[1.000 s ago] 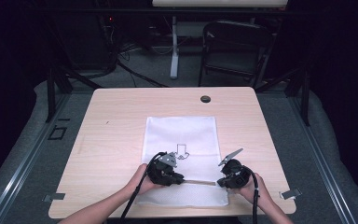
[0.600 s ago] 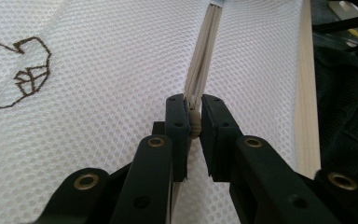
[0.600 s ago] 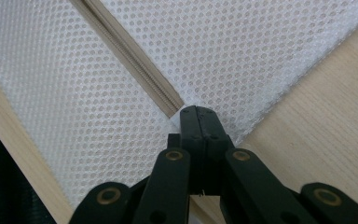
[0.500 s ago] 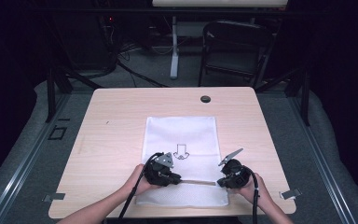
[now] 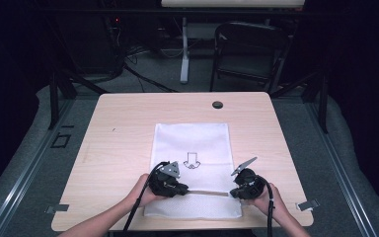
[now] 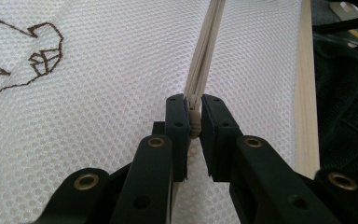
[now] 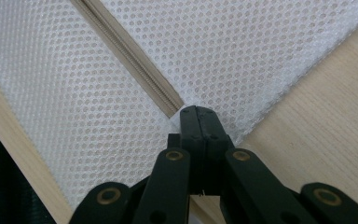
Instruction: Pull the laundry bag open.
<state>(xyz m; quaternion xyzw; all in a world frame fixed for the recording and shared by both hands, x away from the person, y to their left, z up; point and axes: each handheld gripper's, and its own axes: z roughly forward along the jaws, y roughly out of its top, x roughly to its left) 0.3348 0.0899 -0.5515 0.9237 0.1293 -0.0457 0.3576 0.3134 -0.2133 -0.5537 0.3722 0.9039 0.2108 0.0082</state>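
Observation:
A white mesh bag (image 5: 192,140) with a small brown arrow drawing lies flat on the wooden table (image 5: 123,128). A beige zipper (image 5: 207,192) runs across its near end. My left gripper (image 5: 185,190) sits at the zipper's left end, and its jaws are shut on the zipper pull (image 6: 195,123), with the zipper tape (image 6: 205,56) running away from them. My right gripper (image 5: 233,192) is at the zipper's right end. Its jaws (image 7: 199,116) are pressed together on the mesh bag (image 7: 242,51) right where the zipper (image 7: 130,56) stops, near the bag's edge.
A black cable hole (image 5: 217,104) sits in the table's far middle. Metal clips (image 5: 56,209) (image 5: 308,205) stick out at the near corners. A dark chair (image 5: 249,49) and a white stand stand beyond the far edge. Bare wood lies on both sides of the bag.
My left gripper has crept slightly to the left along the zipper line. The right gripper has stayed put.

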